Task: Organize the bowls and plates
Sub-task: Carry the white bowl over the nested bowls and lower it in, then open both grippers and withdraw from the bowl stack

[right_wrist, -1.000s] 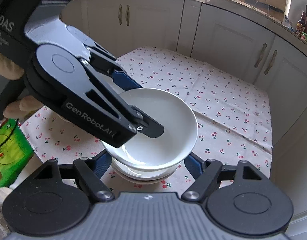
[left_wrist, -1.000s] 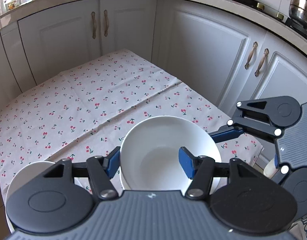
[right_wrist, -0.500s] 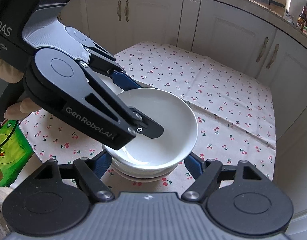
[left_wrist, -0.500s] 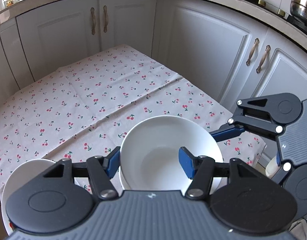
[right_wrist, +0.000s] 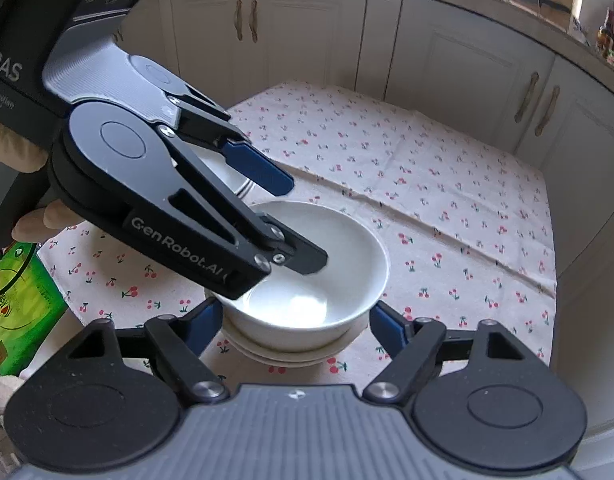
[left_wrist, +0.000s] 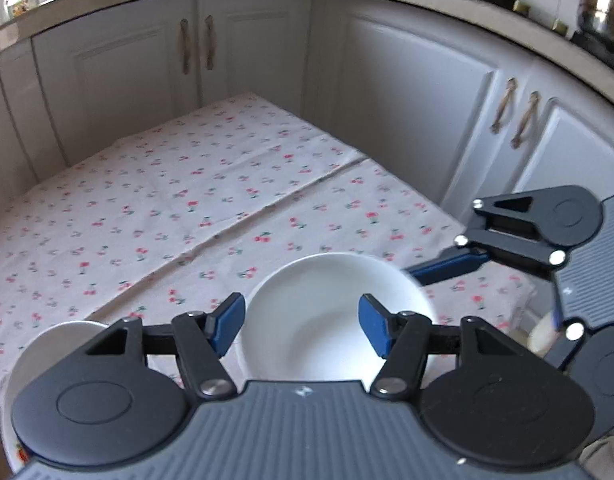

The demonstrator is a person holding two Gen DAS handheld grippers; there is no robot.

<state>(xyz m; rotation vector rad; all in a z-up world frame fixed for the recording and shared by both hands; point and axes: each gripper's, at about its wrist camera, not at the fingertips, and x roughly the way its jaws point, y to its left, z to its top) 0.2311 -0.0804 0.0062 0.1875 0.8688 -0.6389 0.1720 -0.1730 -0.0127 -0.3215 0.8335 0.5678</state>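
A white bowl (right_wrist: 331,264) sits on top of a short stack of white dishes (right_wrist: 291,354) near the front edge of the cherry-print tablecloth (right_wrist: 407,168). My left gripper (left_wrist: 301,322) straddles the bowl's (left_wrist: 331,320) left wall, one finger inside and one outside. Its jaws are opening, and the outer pad (right_wrist: 259,172) stands off the rim. My right gripper (right_wrist: 295,322) flanks the bowl low down. Its jaws are opening too, with a small gap at each pad. A white plate (left_wrist: 59,336) lies to the left.
White cabinets (left_wrist: 407,100) close in the table's far and right sides. A green packet (right_wrist: 19,312) lies off the table's left edge. A light-gloved hand (right_wrist: 23,152) holds the left gripper. A pot (left_wrist: 603,12) stands on the counter at upper right.
Both grippers' jaws have spread a little and their pads have come off the bowl. The bowl stays on the stack and neither hand has shifted.
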